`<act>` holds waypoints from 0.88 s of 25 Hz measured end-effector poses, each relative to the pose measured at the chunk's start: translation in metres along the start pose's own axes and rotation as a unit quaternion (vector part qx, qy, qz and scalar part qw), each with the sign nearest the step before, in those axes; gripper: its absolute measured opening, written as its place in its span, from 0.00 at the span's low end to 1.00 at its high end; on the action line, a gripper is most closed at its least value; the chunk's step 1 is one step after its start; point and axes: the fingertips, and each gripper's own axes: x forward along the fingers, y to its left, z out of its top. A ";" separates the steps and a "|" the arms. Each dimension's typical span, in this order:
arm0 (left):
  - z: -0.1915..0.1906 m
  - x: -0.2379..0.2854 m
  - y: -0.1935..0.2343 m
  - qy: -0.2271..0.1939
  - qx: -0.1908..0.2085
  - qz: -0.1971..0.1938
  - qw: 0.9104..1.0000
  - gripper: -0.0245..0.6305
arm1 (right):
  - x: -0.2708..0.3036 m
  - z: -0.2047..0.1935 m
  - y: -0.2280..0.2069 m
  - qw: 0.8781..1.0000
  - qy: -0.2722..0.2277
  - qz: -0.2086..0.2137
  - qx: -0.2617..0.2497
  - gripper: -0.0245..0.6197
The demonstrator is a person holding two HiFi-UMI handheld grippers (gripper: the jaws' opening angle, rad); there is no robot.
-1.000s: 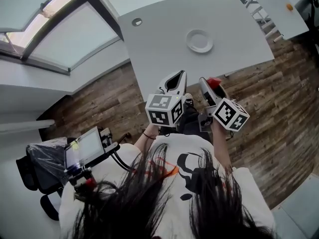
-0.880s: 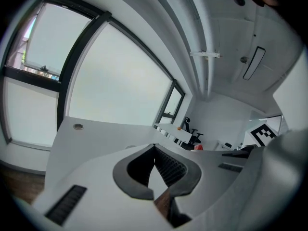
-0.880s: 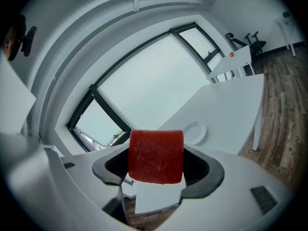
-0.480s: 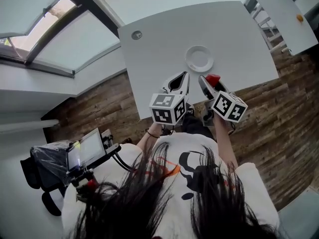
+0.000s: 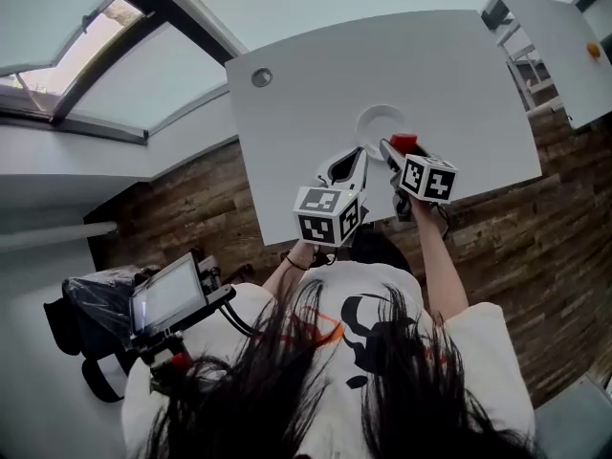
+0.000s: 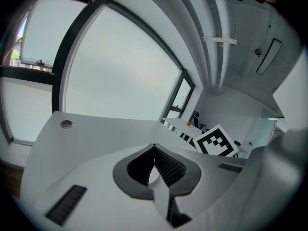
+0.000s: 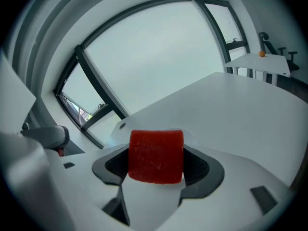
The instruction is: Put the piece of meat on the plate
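We count one piece of meat (image 7: 156, 155), a red block with rounded corners, and it sits clamped between the two jaws of the right gripper (image 5: 395, 150), which close on its sides. In the head view it hangs just beside the lower-right rim of the single white plate (image 5: 367, 119), near the middle of the frame. We judge the pick-up done and the carry nearly finished. The meat is not yet on the plate, and we cannot tell from these views whether it is over the dish or just short of it. What is left, as we read it, is to bring the block over the plate's centre, lower it, and part the jaws. The left gripper (image 5: 352, 161) is the second of two. It hovers just left of the right one, its tips meeting with only a sliver of gap behind them and nothing held there. The plate rests on a white table (image 5: 316, 84) with one round grommet (image 5: 261, 77) towards its upper-left corner. A second white table (image 5: 564, 27) stands at the upper right of the frame and bears one small orange object (image 5: 595, 50), too small to name.
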 end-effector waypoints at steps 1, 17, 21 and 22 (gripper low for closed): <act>0.000 0.002 0.002 0.002 -0.002 0.002 1.000 0.04 | 0.008 0.001 -0.001 1.000 0.009 -0.001 -0.009 0.52; -0.009 0.024 0.039 0.026 -0.015 0.028 0.999 0.04 | 0.089 -0.011 -0.007 0.981 0.137 -0.033 -0.133 0.52; -0.010 0.023 0.044 0.027 -0.018 0.032 0.999 0.04 | 0.093 -0.013 -0.006 0.975 0.145 -0.043 -0.160 0.52; -0.010 0.023 0.044 0.027 -0.019 0.033 0.999 0.04 | 0.093 -0.013 -0.006 0.974 0.145 -0.045 -0.166 0.52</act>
